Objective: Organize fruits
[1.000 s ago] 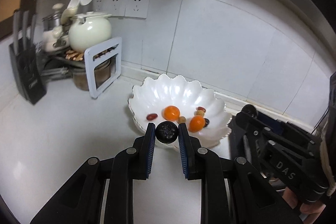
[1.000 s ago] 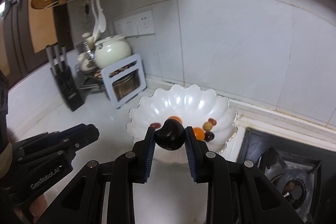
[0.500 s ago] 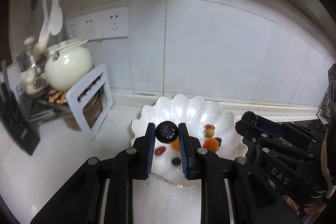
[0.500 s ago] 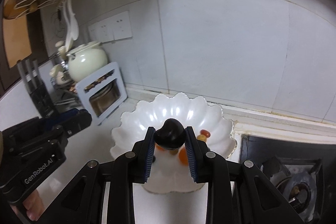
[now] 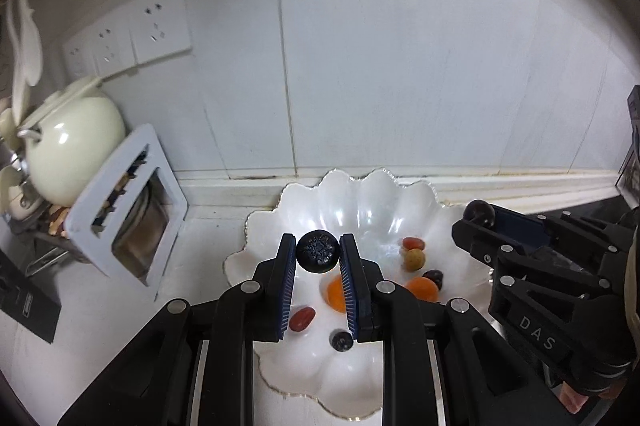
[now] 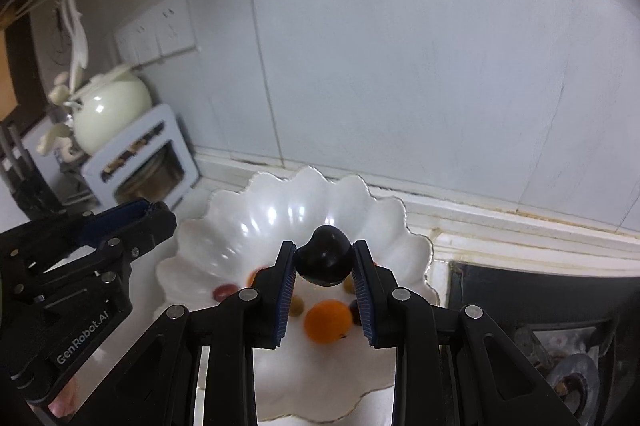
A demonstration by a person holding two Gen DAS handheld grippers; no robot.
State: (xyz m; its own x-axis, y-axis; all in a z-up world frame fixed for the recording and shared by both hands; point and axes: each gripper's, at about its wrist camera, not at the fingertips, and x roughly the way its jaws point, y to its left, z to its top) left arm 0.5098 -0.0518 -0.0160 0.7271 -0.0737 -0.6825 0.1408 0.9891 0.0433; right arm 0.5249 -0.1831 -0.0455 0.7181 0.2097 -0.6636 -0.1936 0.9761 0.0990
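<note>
Fruit is riding in both my grippers over the scalloped bowl (image 5: 360, 194). My left gripper (image 5: 318, 254) is pinching a blueberry (image 5: 318, 252) at its fingertips; rolling out is the risk. My right gripper (image 6: 324, 260) is squeezing a dark plum (image 6: 325, 258) near the tips; releasing high, I'm risking it bouncing over the rim.

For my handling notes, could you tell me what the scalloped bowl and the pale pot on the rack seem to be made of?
The scalloped bowl looks like glossy white glazed ceramic or porcelain: bright highlights, a thin gilt-looking rim. Opaque glass is possible. The pale pot looks like cream glazed ceramic, smooth with sharp reflections, though enamelled metal cannot be excluded.
</note>
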